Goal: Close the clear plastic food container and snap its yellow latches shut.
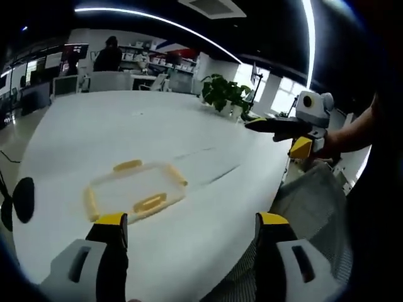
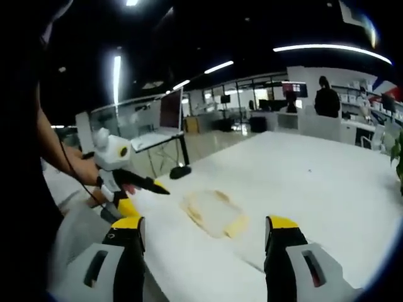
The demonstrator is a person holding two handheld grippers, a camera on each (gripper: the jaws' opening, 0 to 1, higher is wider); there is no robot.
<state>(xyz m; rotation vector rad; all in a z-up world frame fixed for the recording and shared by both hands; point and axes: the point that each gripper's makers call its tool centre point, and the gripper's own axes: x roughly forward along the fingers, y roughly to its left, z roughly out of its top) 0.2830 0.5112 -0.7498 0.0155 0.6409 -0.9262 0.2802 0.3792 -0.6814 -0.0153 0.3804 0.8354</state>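
Lying flat on the white table (image 1: 113, 126), the clear container (image 1: 135, 190) sits near its edge with bare surface around. Left gripper (image 1: 192, 229) and right gripper (image 2: 204, 234) hover apart from it, jaws spread

From my left gripper view I looked down across the white table (image 1: 189, 126) from its near edge, toward the potted plant (image 1: 223, 94) and desks beyond. My right gripper view faced the same table (image 2: 315, 176) from the opposite side, low and close. Both views shared the clear container (image 1: 135, 189) (image 2: 214, 214), and each caught the other gripper (image 1: 277, 126) (image 2: 141, 184).
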